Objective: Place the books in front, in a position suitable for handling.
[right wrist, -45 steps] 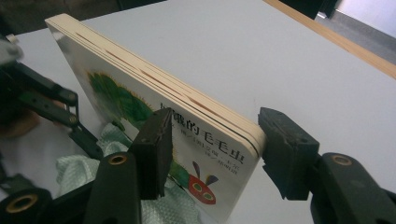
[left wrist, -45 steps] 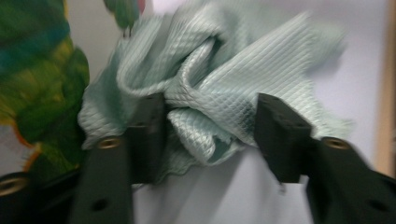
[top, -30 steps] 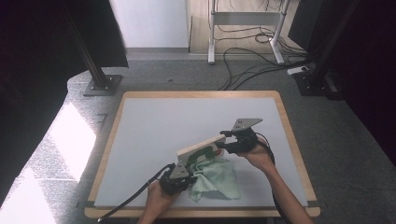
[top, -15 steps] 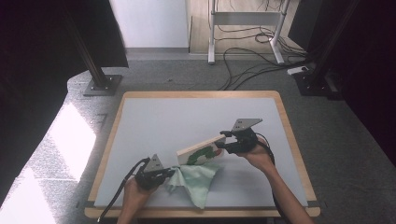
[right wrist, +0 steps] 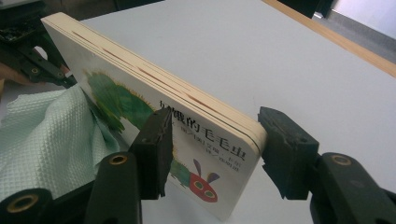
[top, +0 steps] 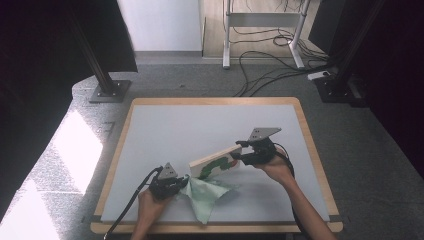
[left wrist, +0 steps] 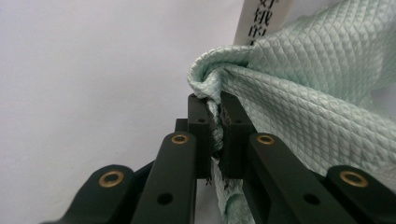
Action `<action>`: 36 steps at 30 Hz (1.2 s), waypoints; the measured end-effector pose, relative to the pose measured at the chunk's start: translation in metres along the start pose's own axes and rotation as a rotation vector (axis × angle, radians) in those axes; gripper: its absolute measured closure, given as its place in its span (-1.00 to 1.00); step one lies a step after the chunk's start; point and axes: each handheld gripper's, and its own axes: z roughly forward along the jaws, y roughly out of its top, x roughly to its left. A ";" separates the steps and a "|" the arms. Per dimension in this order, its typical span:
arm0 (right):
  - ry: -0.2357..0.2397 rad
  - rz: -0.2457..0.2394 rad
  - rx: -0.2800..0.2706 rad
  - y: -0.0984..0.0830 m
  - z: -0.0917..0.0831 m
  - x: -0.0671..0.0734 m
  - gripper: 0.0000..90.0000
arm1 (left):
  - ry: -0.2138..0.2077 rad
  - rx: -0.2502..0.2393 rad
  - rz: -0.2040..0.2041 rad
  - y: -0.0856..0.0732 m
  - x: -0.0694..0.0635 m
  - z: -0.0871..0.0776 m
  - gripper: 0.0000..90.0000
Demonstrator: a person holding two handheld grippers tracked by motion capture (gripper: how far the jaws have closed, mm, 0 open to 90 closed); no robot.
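High view: a person at a grey-topped table (top: 165, 125) w/ a wooden rim, a handheld gripper in each hand.

Left gripper (top: 176, 184) sits near the person's edge of the table. Its fingers (left wrist: 201, 126) are clenched tight on a bunched fold of a pale mint-green quilted cloth (top: 205, 194). In the left gripper view the fold is pinched right between the two pads, and the rest of the cloth spills out beyond the fingers and to their right. Cloth's loose end lies on the table, trailing toward the person.

Right gripper (top: 244, 150) grips a board book (top: 216, 162) w/ a green caterpillar on its cover. Right gripper view: the fingers (right wrist: 156, 140) clamp the book across its thickness, one pad on the cover side, the other on the back, at the corner nearest the caterpillar's red head. The book stands on its edge, tilted, its long side running away from the fingers toward the left gripper (right wrist: 28, 56). Pale page edges face up.

The cloth (right wrist: 42, 135) lies against the cover on the side of the near finger, touching the caterpillar pic approx. midway along. The book's far corner ends just beside the left gripper's fingers.
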 end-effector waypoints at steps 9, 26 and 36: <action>-0.013 0.003 0.006 0.001 0.002 0.001 0.00 | 0.017 0.006 -0.001 -0.001 -0.007 0.000 0.89; -0.016 0.003 0.013 0.000 0.001 0.002 0.00 | 0.012 -0.162 0.010 0.037 -0.004 -0.046 0.88; -0.013 0.007 0.007 -0.001 0.000 0.002 0.00 | 0.012 -0.188 0.024 0.054 0.003 -0.058 0.88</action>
